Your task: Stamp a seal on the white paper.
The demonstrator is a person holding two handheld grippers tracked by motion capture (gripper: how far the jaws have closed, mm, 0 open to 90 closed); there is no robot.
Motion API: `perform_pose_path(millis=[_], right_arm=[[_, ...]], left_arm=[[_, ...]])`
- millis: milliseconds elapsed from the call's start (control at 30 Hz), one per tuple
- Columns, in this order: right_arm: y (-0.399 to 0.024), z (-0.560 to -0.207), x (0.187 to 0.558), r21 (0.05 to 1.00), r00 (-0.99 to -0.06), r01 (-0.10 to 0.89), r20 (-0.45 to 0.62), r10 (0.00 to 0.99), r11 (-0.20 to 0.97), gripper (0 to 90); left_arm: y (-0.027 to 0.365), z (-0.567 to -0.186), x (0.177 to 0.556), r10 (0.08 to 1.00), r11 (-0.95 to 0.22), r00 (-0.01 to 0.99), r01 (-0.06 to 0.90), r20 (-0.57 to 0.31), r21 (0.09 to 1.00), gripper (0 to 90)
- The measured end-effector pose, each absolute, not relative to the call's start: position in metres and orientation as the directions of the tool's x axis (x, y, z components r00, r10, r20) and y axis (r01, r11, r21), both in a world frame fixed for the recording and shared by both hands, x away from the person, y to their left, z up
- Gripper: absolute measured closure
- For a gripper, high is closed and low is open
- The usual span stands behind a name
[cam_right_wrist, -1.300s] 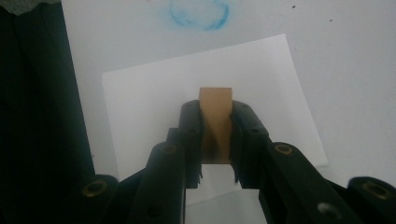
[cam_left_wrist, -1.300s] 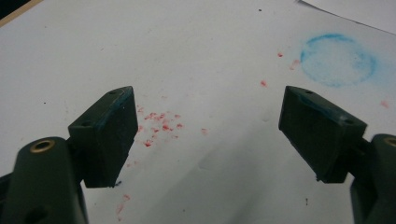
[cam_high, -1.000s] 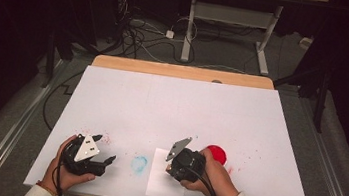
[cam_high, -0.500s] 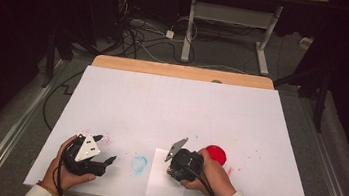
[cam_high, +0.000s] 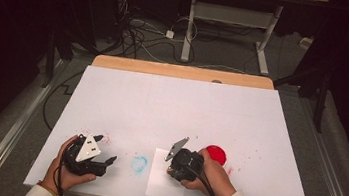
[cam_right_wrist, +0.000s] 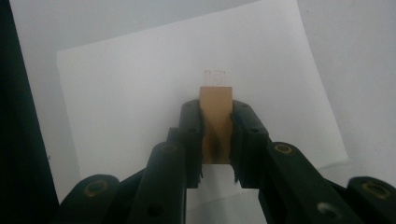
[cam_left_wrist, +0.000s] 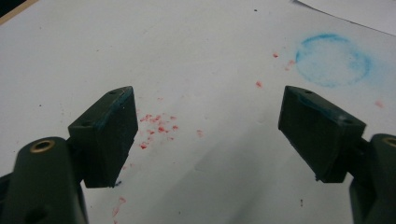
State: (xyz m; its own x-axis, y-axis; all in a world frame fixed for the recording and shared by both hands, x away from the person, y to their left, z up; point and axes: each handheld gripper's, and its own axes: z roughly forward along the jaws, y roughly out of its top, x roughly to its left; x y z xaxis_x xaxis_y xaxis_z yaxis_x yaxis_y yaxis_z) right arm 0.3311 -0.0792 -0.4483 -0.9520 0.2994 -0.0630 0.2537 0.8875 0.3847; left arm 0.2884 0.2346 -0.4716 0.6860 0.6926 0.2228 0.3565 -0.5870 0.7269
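My right gripper (cam_high: 177, 168) points down over a white sheet of paper (cam_high: 164, 183) near the table's front edge. In the right gripper view it (cam_right_wrist: 216, 110) is shut on a small wooden stamp block (cam_right_wrist: 215, 122), whose pale tip rests on or just above the sheet (cam_right_wrist: 140, 93). At the front left, my left gripper (cam_high: 106, 149) lies low over the white table cover (cam_high: 176, 108). Seen from the left gripper view, it (cam_left_wrist: 205, 122) stands open with nothing between its jaws. A blue ring-shaped smear (cam_left_wrist: 332, 59) lies just beyond it, between the two grippers (cam_high: 139, 164).
A round red pad (cam_high: 216, 154) sits right of my right hand. Red specks (cam_left_wrist: 159, 126) dot the cover under the left gripper. A wooden table edge (cam_high: 181, 71) shows at the back, with cables and a desk frame on the floor behind.
The right gripper with the stamp has sunk very slightly toward the paper. The left gripper has stayed where it was.
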Motion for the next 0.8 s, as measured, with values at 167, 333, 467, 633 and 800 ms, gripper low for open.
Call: perform_pose_path(millis=[167, 333, 467, 633, 800], right_arm=[[-0.0765, -0.4484, 0.3278, 0.378, -0.951, 0.244, -0.089, 0.297, 0.893, 76.2], [-0.0775, -0.4491, 0.3283, 0.385, -0.949, 0.252, -0.083, 0.305, 0.888, 76.1], [-0.077, -0.4496, 0.3269, 0.387, -0.947, 0.253, -0.09, 0.309, 0.887, 76.1], [-0.0768, -0.4502, 0.326, 0.389, -0.946, 0.251, -0.096, 0.31, 0.886, 76.1], [-0.0773, -0.4503, 0.3264, 0.387, -0.946, 0.254, -0.092, 0.311, 0.886, 76.1]], left_arm=[[0.2343, -0.4715, 0.2884, 0.693, -0.586, 0.685, 0.355, 0.223, 0.729, 19.5], [0.2334, -0.4712, 0.2892, 0.687, -0.593, 0.687, 0.342, 0.236, 0.729, 19.5], [0.2324, -0.4711, 0.2888, 0.688, -0.592, 0.69, 0.352, 0.227, 0.725, 19.5], [0.2319, -0.471, 0.2887, 0.686, -0.594, 0.691, 0.352, 0.227, 0.724, 19.5], [0.2322, -0.471, 0.2885, 0.687, -0.593, 0.691, 0.353, 0.227, 0.724, 19.6]])
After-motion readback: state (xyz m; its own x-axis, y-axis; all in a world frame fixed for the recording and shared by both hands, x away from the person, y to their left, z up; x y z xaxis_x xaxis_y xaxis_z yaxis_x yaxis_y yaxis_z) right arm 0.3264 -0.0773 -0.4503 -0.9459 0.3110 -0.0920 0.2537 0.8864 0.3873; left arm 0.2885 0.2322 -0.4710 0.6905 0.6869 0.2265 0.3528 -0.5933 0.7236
